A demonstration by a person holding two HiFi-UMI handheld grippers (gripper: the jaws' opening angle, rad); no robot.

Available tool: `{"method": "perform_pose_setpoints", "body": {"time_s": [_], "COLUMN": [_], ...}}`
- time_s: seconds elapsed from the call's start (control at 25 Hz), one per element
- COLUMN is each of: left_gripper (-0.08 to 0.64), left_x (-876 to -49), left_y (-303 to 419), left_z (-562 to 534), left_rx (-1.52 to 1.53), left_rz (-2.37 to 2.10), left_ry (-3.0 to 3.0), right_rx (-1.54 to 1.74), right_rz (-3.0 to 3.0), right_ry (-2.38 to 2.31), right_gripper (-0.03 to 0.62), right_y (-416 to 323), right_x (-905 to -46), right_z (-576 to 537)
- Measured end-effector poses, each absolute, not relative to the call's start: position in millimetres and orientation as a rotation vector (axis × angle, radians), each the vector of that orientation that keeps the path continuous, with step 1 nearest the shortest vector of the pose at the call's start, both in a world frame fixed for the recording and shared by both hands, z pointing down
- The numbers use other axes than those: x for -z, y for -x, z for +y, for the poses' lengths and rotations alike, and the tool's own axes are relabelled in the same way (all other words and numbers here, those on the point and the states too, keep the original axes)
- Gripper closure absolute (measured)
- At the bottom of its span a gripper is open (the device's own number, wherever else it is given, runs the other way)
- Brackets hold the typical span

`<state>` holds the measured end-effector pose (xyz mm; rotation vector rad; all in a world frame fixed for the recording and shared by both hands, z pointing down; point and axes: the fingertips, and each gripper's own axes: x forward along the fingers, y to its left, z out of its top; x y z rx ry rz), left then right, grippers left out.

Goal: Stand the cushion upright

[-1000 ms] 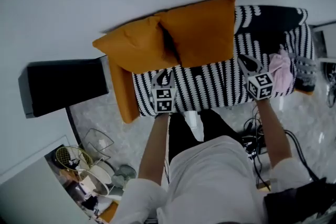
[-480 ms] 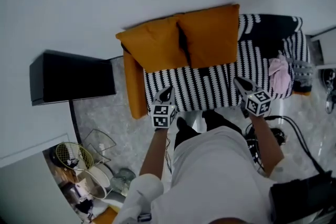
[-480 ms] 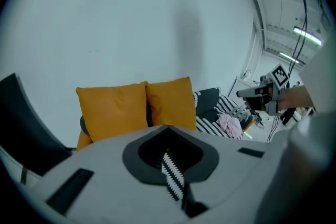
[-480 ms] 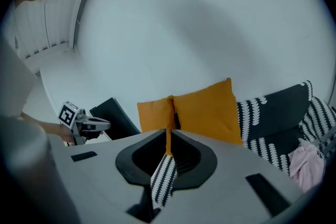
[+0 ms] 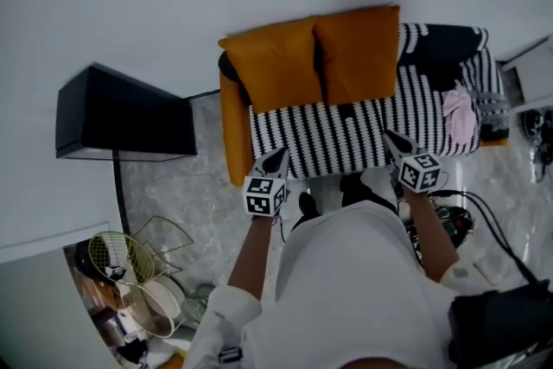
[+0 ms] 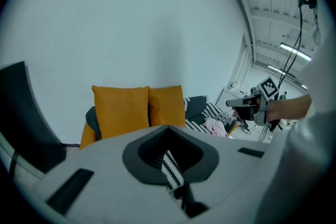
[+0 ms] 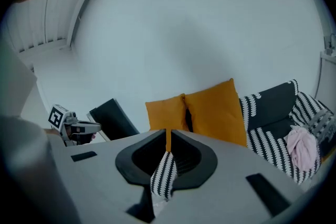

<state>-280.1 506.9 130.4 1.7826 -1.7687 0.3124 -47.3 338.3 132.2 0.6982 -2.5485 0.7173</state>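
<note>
Two orange cushions, the left cushion (image 5: 275, 63) and the right cushion (image 5: 356, 50), stand upright side by side against the wall at the back of a sofa (image 5: 337, 134) with a black-and-white striped cover. Both show in the left gripper view (image 6: 122, 110) and in the right gripper view (image 7: 218, 110). My left gripper (image 5: 275, 158) hangs in front of the sofa's front edge, shut and empty. My right gripper (image 5: 389, 136) is level with it further right, also shut, nothing in it. Neither touches a cushion.
A pink cloth (image 5: 458, 112) lies on the sofa's right end. A black box (image 5: 121, 112) stands left of the sofa. Wire baskets and bowls (image 5: 117, 259) sit on the floor at the lower left. Cables (image 5: 449, 220) lie by my right side.
Both grippers have drawn back from over the sofa seat to in front of its edge and risen a little. The cushions have not moved.
</note>
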Motion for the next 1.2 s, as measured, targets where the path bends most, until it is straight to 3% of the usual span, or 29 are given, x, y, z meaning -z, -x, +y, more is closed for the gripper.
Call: {"method": "perform_pose_setpoints", "body": {"time_s": [0.6,1.2], "left_gripper": [0.558,0.558], "left_x": [-112,-101], "left_y": [268,234], "left_z": [614,625], "left_rx": [-0.21,-0.144], "left_rz": [-1.649,-1.726], "left_ry": [-1.925,-1.835], "right_rx": [-0.713,-0.731], "right_rz": [-2.575,-2.621], "right_ry": [-0.82,-0.742], "right_gripper": [0.541,0.548], "right_y": [28,12], "right_x": [-116,-94], "right_z": [482,474]}}
